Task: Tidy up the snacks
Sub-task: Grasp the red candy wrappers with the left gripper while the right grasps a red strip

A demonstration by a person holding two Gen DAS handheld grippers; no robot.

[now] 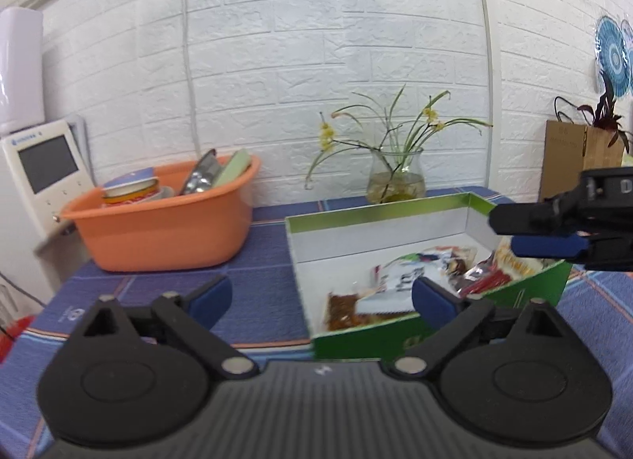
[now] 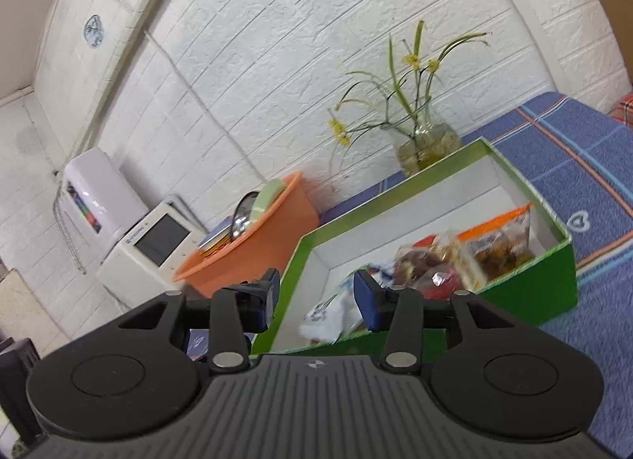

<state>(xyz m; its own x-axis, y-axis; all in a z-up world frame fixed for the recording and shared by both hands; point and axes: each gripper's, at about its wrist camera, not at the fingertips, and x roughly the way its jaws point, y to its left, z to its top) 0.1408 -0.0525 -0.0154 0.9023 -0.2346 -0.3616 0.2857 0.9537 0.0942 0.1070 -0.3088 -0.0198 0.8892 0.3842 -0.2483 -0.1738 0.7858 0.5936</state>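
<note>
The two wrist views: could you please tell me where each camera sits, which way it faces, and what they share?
Left wrist view: sits on the left tool, facing the wall across the blue tablecloth; its own open fingers show, and the right tool enters from the right over the green box.
Right wrist view: sits on the right tool, tilted, looking over the box's near corner; only its own open fingers show.
Shared: green box of snack packets, orange tub, glass vase, white appliance.

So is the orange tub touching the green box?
Apart. The left wrist view shows blue tablecloth between the orange tub and the green box.
</note>
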